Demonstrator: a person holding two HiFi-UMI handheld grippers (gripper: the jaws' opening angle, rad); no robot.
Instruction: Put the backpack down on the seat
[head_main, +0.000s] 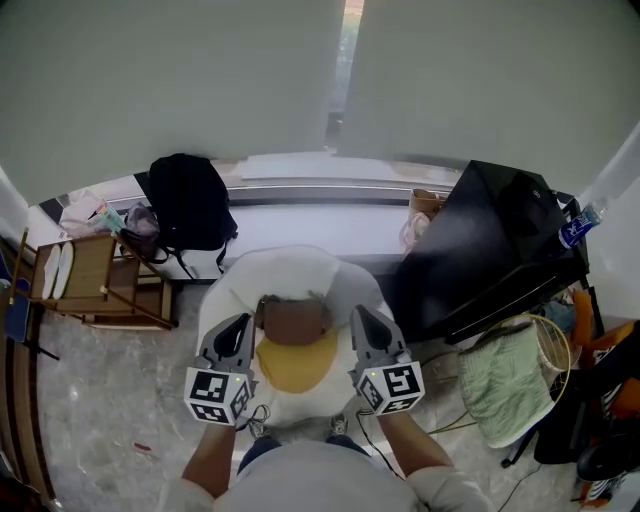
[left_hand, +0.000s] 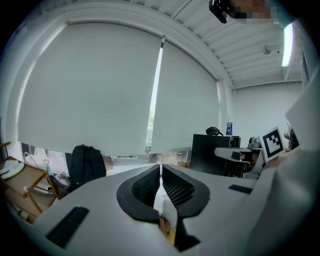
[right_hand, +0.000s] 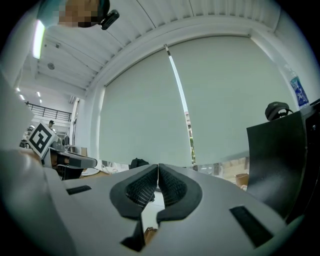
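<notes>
Carry step: the left gripper (head_main: 238, 330) and right gripper (head_main: 368, 328) were both clamped shut on the sides of the white-and-yellow backpack (head_main: 290, 280), holding it up in front of the person, not yet on the window seat (head_main: 300, 225). Next it likely needed moving forward and lowering onto the bare middle. That gap lay between a black backpack (head_main: 188, 203) on the left and a black panel (head_main: 480, 250) on the right, with a wooden chair (head_main: 95, 280) nearby.

left tool (head_main: 240, 333): grey, black mesh pads (left_hand: 145, 187) | right tool (head_main: 366, 330): same | cubes (head_main: 218, 396): black-white square markers
</notes>
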